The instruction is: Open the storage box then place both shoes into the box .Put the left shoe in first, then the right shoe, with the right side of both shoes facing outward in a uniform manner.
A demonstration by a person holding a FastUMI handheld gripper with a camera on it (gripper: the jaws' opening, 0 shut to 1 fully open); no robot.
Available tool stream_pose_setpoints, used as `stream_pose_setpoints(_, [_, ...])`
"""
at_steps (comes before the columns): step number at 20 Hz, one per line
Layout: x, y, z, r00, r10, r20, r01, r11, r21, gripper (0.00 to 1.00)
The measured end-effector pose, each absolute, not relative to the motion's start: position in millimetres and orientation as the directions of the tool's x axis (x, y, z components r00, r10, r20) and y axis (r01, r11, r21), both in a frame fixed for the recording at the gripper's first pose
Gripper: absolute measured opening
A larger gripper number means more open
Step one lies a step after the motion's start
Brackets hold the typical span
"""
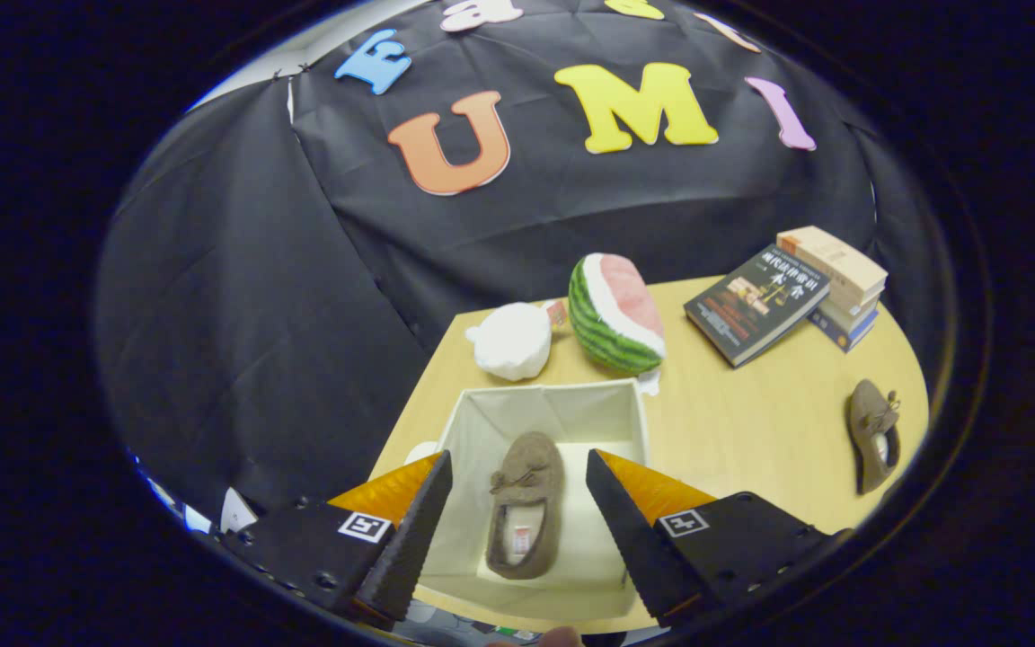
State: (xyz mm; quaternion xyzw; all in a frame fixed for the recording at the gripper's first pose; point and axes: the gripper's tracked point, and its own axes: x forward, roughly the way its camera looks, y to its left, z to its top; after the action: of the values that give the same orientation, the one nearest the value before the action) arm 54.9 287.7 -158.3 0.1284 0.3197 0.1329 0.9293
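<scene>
One wooden tabletop carries everything. At its near left stands the open white storage box, with one brown shoe lying flat on its floor, toe toward the far wall. The gripper hangs above the box with its fingers spread wide, holding nothing; the boxed shoe shows in the gap between them. The box's near corners are hidden behind the fingers. Beyond the box sit a watermelon half and a white bundle; stacked books lie far right. A second brown shoe rests near the tabletop's right edge, well apart from the box.
</scene>
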Motion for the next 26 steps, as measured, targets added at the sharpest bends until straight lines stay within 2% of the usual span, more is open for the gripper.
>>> stream_pose_setpoints(3, [45,210,-137,0.803,0.284,-0.524,-0.136,0.943,0.303,0.92])
stream_pose_setpoints(8, [32,48,-129,0.857,0.136,-0.497,-0.032,0.977,0.212,0.92])
stream_pose_setpoints(15, [11,-128,-205,0.802,0.006,-0.597,0.071,0.992,0.106,0.92])
stream_pose_setpoints(20, [21,-186,-294,0.728,0.005,-0.686,0.085,0.992,0.097,0.92])
stream_pose_setpoints(26, [50,-187,-380,0.636,0.058,-0.770,0.036,0.994,0.104,0.92])
